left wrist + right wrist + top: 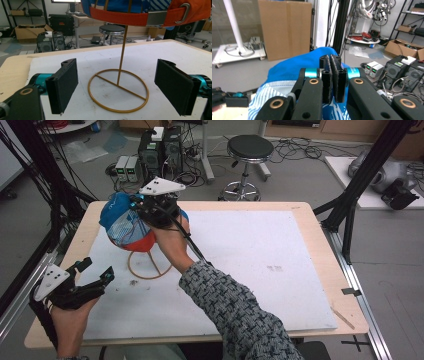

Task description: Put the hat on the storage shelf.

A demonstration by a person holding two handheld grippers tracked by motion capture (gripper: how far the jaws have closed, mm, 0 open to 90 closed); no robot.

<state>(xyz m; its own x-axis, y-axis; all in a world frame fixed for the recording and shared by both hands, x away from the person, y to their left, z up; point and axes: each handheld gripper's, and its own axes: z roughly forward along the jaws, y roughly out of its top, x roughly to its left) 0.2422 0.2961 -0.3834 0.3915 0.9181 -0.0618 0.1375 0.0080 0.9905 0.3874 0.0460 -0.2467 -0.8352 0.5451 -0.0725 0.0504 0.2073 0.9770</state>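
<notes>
High view: overhead, facing forward-down across the whole surface [260, 265]. Left gripper view: low, near the gold stand [120, 95]. Right gripper view: close above the cap [294, 67]; both shared overhead.

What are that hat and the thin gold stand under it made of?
The cap looks like woven fabric, blue and striped with an orange band, creasing softly; its strap carries a dull metal buckle. The stand appears to be thin metal rod with a gold finish, rigid and slightly glossy.

The left claw [95, 272] rests low at the near left of the bench [300, 270], held in a hand [70, 320], its jaws spread wide apart. The right claw [137, 202] reaches forward on a patterned sleeve [230, 305], its jaws pressed together on the cap [294, 67].
</notes>
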